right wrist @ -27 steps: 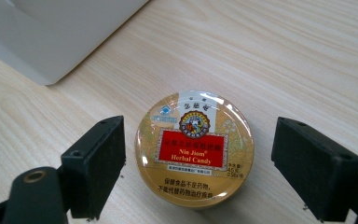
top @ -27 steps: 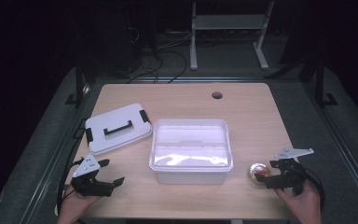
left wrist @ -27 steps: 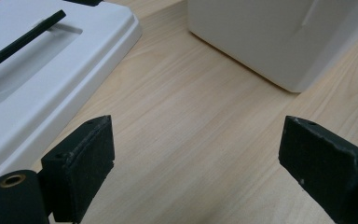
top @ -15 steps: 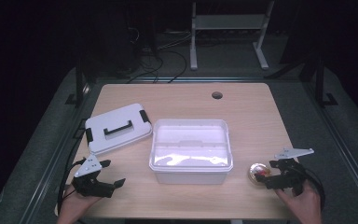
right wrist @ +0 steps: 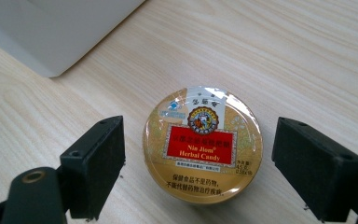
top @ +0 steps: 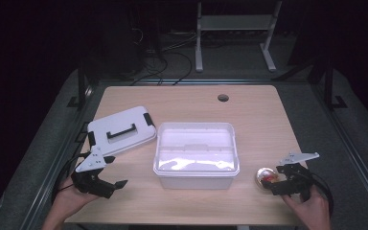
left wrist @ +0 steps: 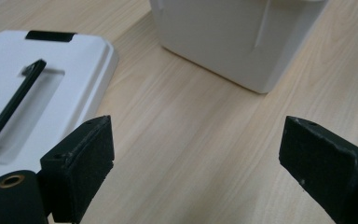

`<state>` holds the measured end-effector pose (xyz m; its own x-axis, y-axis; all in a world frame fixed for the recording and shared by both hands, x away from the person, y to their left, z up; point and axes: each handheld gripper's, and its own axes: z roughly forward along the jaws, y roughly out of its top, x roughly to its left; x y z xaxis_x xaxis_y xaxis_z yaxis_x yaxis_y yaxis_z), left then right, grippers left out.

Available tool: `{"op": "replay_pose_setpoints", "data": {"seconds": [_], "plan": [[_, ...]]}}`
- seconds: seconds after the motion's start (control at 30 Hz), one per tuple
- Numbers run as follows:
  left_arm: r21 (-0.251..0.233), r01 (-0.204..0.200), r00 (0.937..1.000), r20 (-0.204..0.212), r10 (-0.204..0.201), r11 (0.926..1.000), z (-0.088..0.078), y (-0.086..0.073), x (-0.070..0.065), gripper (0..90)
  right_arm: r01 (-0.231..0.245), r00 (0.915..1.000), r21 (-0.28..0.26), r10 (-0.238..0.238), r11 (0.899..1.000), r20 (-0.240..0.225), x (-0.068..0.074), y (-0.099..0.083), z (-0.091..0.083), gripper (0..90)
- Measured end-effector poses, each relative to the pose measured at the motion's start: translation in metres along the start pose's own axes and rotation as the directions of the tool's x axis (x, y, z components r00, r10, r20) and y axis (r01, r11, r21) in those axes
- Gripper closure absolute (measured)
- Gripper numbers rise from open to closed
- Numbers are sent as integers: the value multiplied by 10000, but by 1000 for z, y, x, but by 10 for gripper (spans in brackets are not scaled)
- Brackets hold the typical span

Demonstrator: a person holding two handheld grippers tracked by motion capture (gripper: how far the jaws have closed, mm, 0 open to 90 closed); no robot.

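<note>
A white plastic box [top: 196, 154] stands uncovered in the middle of the wooden table [top: 249, 110]. Its white lid [top: 121, 131] with a black handle lies flat to the left, also in the left gripper view as the lid [left wrist: 32, 88] beside the box [left wrist: 233, 37]. A round gold candy tin [top: 264, 176] with a red label lies flat right of the box. My right gripper [right wrist: 198, 168] is open, its jaws on either side of the tin [right wrist: 203, 144] without touching it. My left gripper [top: 109, 186] is open over bare table near the front left edge, nothing between its jaws.
A round cable hole [top: 223, 97] sits near the table's far edge. A white metal stand [top: 235, 28] and cables are on the dark floor behind the table. Black clamps [top: 82, 86] stick up at the table's far corners.
</note>
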<state>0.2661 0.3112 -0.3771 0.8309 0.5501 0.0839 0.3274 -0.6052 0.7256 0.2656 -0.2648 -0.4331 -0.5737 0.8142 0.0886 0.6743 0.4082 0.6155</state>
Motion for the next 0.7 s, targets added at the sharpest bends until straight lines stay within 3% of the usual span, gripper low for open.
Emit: {"op": "replay_pose_setpoints", "data": {"seconds": [0.17,0.37,0.5,0.63,0.7], "plan": [[165,-565,9977,391,558,9983,-3,20,0,97,33,10000,-80,-33,10000,13,1,0,-3,167],[240,-1183,9890,927,1157,9927,-2,53,-1,98,24,10000,-131,-24,9999,31,2,1,-4,167],[287,-1593,9779,1417,1537,9868,4,73,-1,97,75,9999,-173,-73,9998,107,3,2,-5,167],[360,-1791,9723,1593,1713,9832,6,85,-2,97,99,9999,-227,-97,9997,103,3,2,-7,167],[571,-2090,9647,1755,1963,9762,6,97,-3,97,76,9999,-251,-74,9997,108,3,1,-8,166]]}}
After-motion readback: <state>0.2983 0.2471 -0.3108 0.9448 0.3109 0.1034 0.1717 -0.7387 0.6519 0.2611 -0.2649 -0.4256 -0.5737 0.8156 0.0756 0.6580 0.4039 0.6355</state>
